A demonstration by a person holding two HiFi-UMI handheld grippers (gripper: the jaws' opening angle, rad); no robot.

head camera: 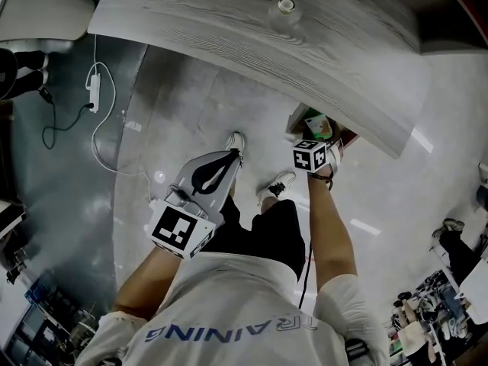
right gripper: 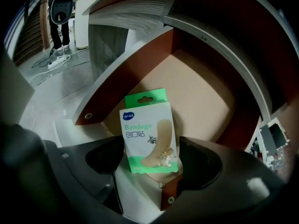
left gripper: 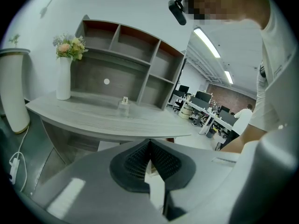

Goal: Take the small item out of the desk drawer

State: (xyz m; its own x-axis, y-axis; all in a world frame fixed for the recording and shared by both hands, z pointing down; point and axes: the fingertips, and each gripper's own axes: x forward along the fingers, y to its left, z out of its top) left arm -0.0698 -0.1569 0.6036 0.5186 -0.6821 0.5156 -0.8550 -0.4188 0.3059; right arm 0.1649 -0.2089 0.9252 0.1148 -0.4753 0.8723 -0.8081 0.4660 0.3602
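Your right gripper [right gripper: 152, 164] has its jaws narrowed onto the side edges of the bandage box [right gripper: 147, 129] in the open drawer [right gripper: 205, 101]; your left gripper [left gripper: 149, 146] has its jaws together, empty. A shallow pinch could let the box twist loose and drop back

Right tongs [head camera: 328, 139] reach the green box [head camera: 316, 123] in the open desk drawer [head camera: 296, 116].

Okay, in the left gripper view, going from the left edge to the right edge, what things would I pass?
power strip on the floor → vase of flowers on the desk → small clear bottle on the desk → the person's white shirt
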